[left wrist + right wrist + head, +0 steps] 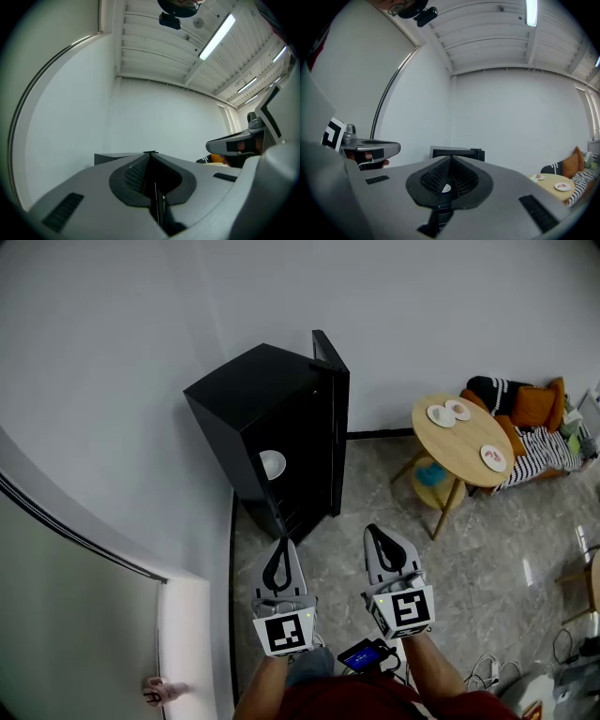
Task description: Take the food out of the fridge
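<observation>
Left gripper and right gripper are held level, side by side, jaws closed and empty, pointing at the open fridge at 12 o'clock.

**Handheld gripper pair and wearer**

Two units, left gripper and right gripper. Each has a grey wedge-shaped shell with black ribbed pads set in a black loop at 12 o'clock. At 6 o'clock of each sits a marker cube with white faces, black square patterns and a small green light. Between the wrists is a blue-lit screen. The wearer has a red top.
</observation>
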{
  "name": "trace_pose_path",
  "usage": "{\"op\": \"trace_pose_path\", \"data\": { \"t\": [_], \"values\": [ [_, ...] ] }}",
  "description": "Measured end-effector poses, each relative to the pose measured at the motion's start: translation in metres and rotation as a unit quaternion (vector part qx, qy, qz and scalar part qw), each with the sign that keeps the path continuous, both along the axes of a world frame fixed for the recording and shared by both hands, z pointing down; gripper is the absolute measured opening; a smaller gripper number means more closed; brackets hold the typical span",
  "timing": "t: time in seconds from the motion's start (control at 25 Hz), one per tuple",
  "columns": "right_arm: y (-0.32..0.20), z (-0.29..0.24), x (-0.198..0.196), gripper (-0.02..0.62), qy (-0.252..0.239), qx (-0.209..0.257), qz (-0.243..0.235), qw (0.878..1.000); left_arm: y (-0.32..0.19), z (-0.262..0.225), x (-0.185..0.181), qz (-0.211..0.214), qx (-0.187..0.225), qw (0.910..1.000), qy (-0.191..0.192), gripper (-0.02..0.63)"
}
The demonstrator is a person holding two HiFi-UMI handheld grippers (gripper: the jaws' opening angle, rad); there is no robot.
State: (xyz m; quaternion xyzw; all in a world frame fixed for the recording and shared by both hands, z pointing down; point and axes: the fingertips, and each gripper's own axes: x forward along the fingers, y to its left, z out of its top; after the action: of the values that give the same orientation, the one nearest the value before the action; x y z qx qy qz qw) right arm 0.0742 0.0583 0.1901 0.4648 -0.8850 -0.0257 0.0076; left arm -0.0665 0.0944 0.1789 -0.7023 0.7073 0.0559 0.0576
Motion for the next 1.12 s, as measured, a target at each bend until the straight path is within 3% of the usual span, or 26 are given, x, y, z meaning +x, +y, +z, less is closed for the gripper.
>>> {"op": "trace_pose_path", "data": {
  "t": [0.56, 1.12],
  "values": [
    [-0.048, -0.019, -0.063, 0.023, 0.002, 0.017, 0.023, 1.0, -0.053, -0.014, -0.064, 0.023, 0.011, 0.9997, -0.001, 0.014],
    [-0.079, -0.016, -0.063, 0.023, 0.001, 0.02, 0.043, 0.999, -0.093, -0.015, -0.063, 0.048, 0.018, 0.9987, -0.003, 0.014]
  ]
}}
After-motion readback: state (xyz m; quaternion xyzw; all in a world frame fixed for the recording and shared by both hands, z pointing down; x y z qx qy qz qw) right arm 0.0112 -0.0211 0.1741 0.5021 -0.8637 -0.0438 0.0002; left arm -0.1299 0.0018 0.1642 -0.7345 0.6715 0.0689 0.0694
